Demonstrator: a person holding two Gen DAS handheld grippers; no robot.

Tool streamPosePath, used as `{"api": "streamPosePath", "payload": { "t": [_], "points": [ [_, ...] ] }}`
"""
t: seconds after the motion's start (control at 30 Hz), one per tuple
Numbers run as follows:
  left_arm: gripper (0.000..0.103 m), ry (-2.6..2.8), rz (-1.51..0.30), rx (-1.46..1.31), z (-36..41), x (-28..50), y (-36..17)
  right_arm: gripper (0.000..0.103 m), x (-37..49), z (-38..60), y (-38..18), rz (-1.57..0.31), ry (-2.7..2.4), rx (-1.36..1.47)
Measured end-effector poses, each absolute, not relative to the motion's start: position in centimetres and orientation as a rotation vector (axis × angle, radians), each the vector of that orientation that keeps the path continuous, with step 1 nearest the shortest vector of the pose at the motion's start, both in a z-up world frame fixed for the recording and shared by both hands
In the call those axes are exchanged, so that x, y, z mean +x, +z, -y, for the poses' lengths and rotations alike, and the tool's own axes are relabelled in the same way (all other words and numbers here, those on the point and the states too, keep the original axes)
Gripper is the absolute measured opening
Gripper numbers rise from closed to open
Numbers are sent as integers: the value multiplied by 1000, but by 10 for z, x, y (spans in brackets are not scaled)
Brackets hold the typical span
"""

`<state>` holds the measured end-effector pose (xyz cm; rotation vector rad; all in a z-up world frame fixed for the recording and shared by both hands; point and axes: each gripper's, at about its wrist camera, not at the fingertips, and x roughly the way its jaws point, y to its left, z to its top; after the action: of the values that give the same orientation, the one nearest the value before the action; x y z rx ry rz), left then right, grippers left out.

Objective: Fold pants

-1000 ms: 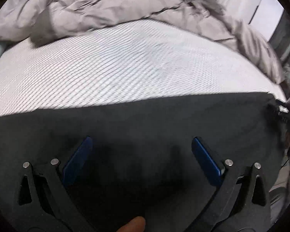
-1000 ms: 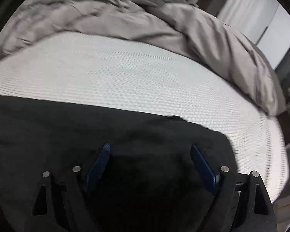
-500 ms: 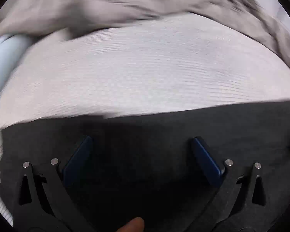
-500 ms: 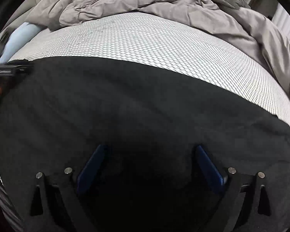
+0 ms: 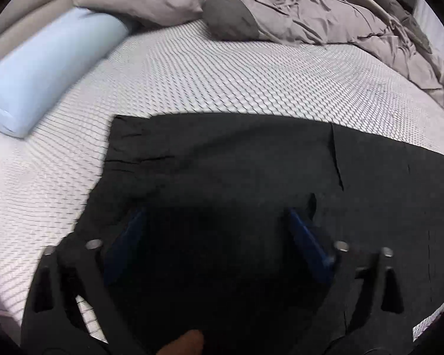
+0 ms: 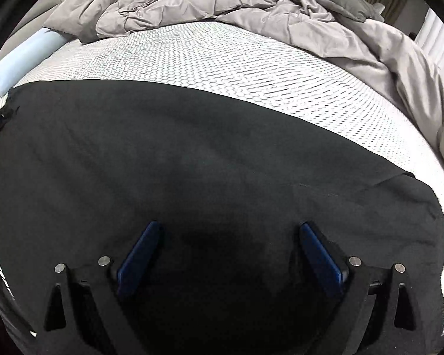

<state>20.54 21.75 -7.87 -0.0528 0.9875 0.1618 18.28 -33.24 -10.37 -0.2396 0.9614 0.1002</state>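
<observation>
Black pants (image 6: 192,153) flat on bed (image 6: 251,68); my left gripper (image 5: 216,222) narrowing, right gripper (image 6: 231,236) released, both empty.

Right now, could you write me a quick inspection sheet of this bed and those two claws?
Surface: white textured mattress, mostly bare beyond the cloth.
Job's things: black pants spread flat along the near edge.
Clutter: crumpled grey duvet at the far side; light blue bolster at the left.
Claws: left claw open over the pants' left end, jaws just narrowing, nothing pinched; right claw open above the pants, jaws just widened, nothing pinched.
Cables: nothing seen.
Surroundings: white curtain at the far right.
</observation>
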Motion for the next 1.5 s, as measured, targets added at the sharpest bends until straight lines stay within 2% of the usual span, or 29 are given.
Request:
{"api": "streamPosePath", "payload": {
  "t": [0.1,0.17,0.2,0.27,0.43,0.57,0.6,0.73,0.87,0.97,1.07,1.17,1.27,1.4,1.43,1.47,1.5],
  "points": [
    [87,165,-953,-76,-210,187,-57,96,175,338,-101,-950,78,-240],
    [88,53,-914,-111,-181,168,-42,96,168,334,-97,-940,72,-240],
    [92,-9,-903,-116,-157,156,-36,96,165,329,-94,-934,89,-223],
    [96,-127,-900,-102,-110,148,-38,96,159,311,-88,-913,173,-183],
    [96,-403,-951,44,7,147,-57,96,146,250,-103,-934,343,-256],
    [97,-409,-997,115,42,141,-75,96,130,284,-103,-947,303,-302],
    [102,-390,-996,124,44,138,-78,96,124,304,-100,-941,248,-321],
    [102,-381,-985,129,44,142,-81,98,101,403,-107,-945,-26,-327],
    [102,-356,-994,106,33,143,-85,99,75,502,-103,-918,-247,-83],
    [102,-314,-987,41,5,147,-76,98,46,527,-86,-834,-269,50],
    [102,-268,-938,-154,-42,126,-57,98,21,540,-81,-777,-207,223],
    [102,-172,-927,-386,-96,102,-51,98,1,550,-92,-762,-129,399],
    [102,-158,-963,-474,-114,92,-60,97,0,555,-108,-751,-22,538],
    [83,-139,-1042,-553,-116,102,-84,94,14,565,-118,-706,-6,631],
    [76,-123,-1031,-568,-117,101,-87,91,18,567,-119,-703,-26,640],
    [74,-112,-1006,-592,-120,103,-88,88,25,569,-118,-695,-38,641],
    [66,-98,-982,-609,-124,106,-89,87,29,572,-114,-676,-47,635]
  ]
}}
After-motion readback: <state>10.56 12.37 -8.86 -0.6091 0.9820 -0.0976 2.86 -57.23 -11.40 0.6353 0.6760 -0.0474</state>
